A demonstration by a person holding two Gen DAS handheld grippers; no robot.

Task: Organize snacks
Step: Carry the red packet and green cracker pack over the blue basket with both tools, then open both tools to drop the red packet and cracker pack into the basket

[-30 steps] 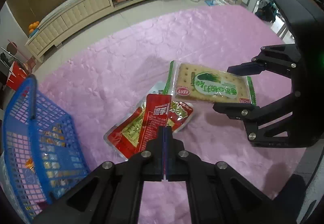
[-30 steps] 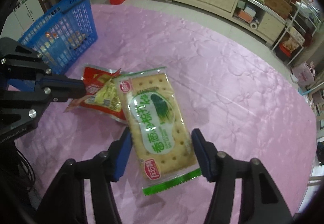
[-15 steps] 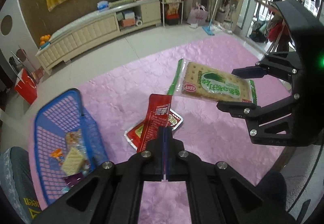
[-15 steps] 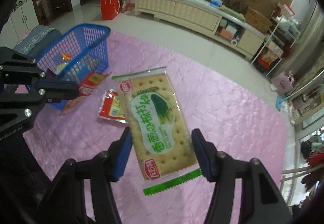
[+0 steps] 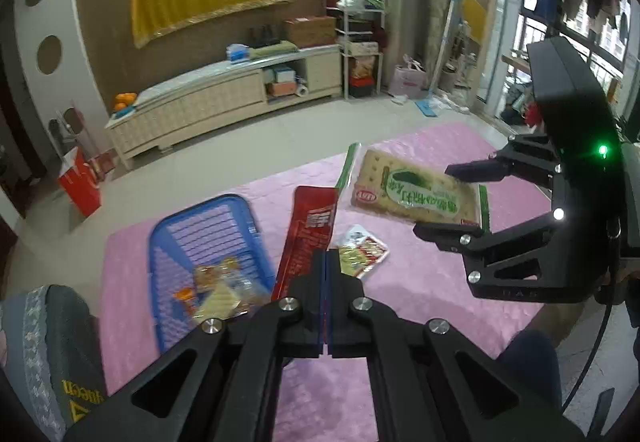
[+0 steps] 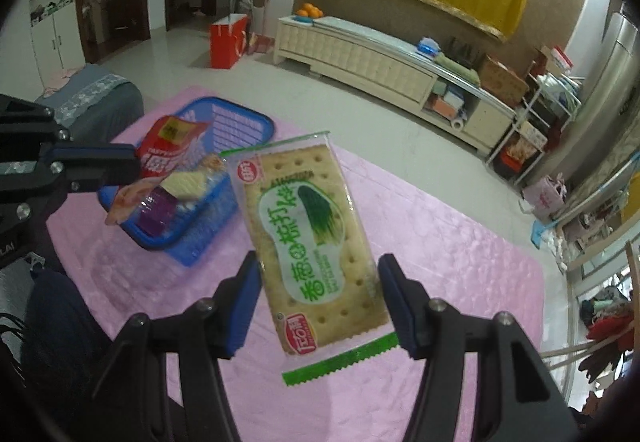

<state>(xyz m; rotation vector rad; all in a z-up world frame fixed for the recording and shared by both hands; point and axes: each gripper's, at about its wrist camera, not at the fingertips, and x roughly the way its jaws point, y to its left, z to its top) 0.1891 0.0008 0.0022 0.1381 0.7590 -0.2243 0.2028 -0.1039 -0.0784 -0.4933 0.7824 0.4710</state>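
Both tools are up in the air above the pink cloth [image 5: 420,282], each with a snack in its grip. The left tool [image 5: 325,298] is clenched tight on a long red packet [image 5: 310,232], its two fingers pressed flat together around the packet's lower end; from the right wrist view that packet hangs over the near edge of the blue basket [image 6: 240,126]. The right tool [image 6: 318,306] is grasping a cracker pack [image 6: 310,238] with green print, pinched across its width between the blue pads [image 6: 244,302], the green serrated seal pointing back toward the camera. The pack is held clear of the cloth, to the right of the basket.

In the basket lie several small snacks, among them a pale wafer and a purple piece. One more red-and-yellow packet [image 5: 362,250] lies flat on the cloth, just right of the basket and beneath the raised tools.
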